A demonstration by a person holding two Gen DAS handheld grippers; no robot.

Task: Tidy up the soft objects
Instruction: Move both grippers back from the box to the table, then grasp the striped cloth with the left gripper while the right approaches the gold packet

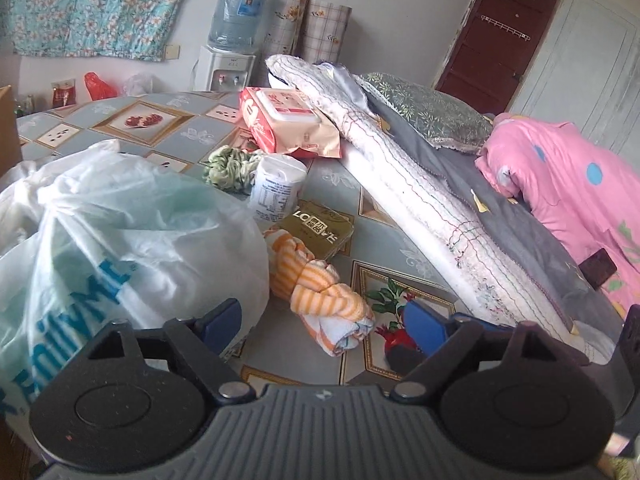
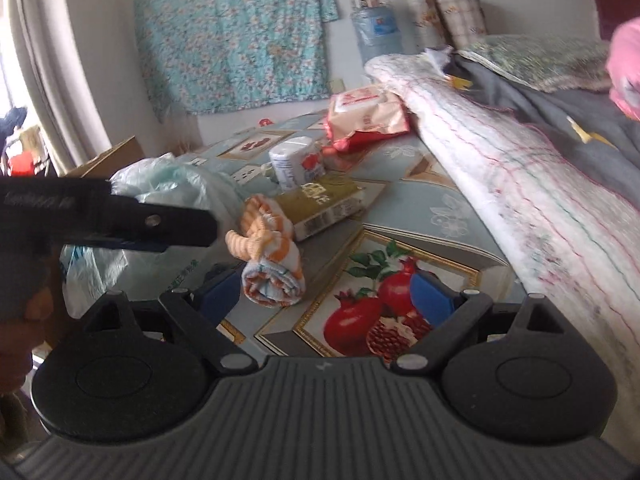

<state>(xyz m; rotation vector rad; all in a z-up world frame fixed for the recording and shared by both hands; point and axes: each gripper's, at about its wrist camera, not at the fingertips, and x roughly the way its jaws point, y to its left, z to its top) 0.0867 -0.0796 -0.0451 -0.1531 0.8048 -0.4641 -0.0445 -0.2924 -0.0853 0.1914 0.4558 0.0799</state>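
Left gripper (image 1: 324, 320) wide open, empty, above orange striped towel (image 1: 320, 280). Right gripper (image 2: 326, 292) wide open, empty, near towel. Plastic bag (image 1: 120, 232) left.

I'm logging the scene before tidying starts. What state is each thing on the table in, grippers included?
left gripper: open, empty
right gripper: open, empty
striped towel: rolled, lying on the table
plastic bag: full, bunched at the top
wipes pack: lid shut
white canister: upright
green box: flat

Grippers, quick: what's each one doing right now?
Left gripper: open, holding nothing.
Right gripper: open, holding nothing, near the striped towel.
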